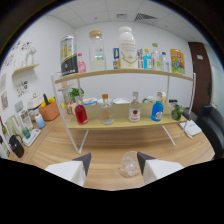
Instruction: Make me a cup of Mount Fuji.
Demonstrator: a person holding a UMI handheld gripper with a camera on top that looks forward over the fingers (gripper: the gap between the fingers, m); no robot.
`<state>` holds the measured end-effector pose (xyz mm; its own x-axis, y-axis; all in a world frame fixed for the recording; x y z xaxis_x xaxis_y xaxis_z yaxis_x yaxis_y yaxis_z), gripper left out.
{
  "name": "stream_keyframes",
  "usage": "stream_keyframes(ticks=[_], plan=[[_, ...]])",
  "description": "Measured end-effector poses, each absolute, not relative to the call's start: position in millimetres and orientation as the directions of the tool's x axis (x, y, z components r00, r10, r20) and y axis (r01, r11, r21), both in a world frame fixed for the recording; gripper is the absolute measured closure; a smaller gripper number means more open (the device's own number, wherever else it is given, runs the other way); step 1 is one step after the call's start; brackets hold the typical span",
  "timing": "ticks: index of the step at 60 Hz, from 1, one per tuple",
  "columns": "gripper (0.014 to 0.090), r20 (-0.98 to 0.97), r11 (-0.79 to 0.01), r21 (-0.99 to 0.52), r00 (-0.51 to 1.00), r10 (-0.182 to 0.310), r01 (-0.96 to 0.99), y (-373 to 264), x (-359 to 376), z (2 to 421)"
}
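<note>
A clear glass cup (128, 164) stands on the wooden table (100, 150), between my fingertips and nearer the right one. My gripper (114, 160) is open, with a gap between the left finger (84, 161) and the cup. Beyond it, a two-tier shelf (120, 122) holds bottles on its lower board: a red one (81, 114), a clear one with an orange cap (106, 111), a clear one with a red label (134, 110) and a blue one (157, 110). The upper board (125, 73) carries tall jars and several cans.
An orange pot (49, 111) and small items sit on the table to the left of the shelf. A black object (16, 146) lies at the near left. A dark chair (212, 125) stands to the right. White shelf legs (80, 142) reach the table ahead.
</note>
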<state>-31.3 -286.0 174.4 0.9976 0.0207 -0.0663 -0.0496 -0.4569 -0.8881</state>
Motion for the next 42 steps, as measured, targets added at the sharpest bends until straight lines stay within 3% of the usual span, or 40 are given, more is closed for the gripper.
stream_keyframes(ticks=[8,19,29,39,42], plan=[[0.0190,-0.053,-0.360,-0.932,0.998,0.031,-0.039,-244,-44,199],[0.0209,-0.046,-0.303,-0.952,0.999,0.019,-0.038,-176,-50,205],[0.0351,-0.031,-0.275,-0.961,1.000,0.003,-0.029,-127,-51,203],[0.0625,-0.015,-0.293,-0.956,1.000,-0.005,-0.015,-106,-54,187],[0.0676,-0.002,-0.295,-0.955,1.000,-0.020,-0.007,-104,-50,185]])
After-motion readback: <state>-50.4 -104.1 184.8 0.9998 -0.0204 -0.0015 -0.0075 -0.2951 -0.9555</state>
